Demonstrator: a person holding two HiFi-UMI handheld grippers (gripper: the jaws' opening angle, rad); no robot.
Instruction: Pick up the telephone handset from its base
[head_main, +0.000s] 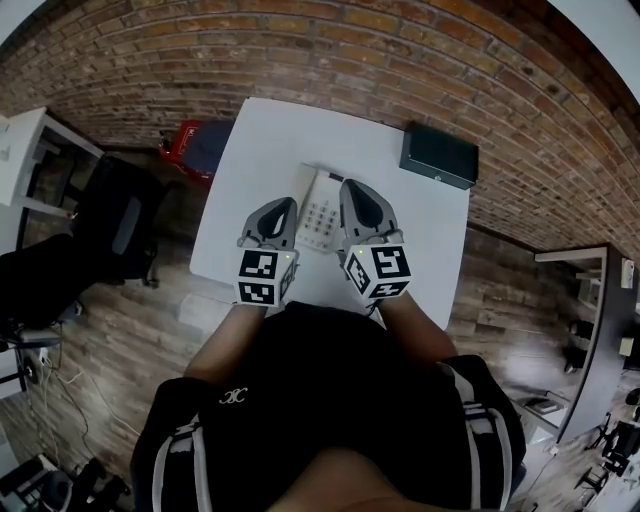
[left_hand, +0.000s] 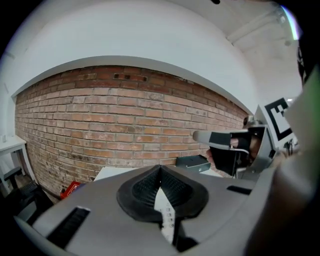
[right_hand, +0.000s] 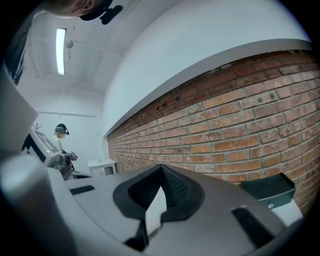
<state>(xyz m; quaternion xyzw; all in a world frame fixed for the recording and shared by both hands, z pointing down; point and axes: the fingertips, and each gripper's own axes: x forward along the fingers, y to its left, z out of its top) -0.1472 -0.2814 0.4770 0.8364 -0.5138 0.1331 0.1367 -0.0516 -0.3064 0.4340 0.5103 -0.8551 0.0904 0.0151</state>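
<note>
- Person: stands at the near edge of the table with a gripper in each hand, both reaching forward over the tabletop.
- Left gripper: jaws fully closed, tips meeting, nothing between them. It hangs at the left edge of the phone; whether it touches the phone cannot be told.
- Right gripper: jaws likewise pressed together and empty. It hangs at the phone's right edge.
- Phone: white, lying flat on the table between the two grippers, with the keypad showing.
- Handset: appears to lie in place along the left side of the base. It is not lifted and not gripped.
- Box: black, at the far right corner of the table, well apart from the phone.
- Wall: brick, beyond the table.
- Task status: approach only; no part of the pick-up is done.
- Remaining, as judged: open one gripper, place its jaws around the handset, close, then lift it clear of the base.
</note>
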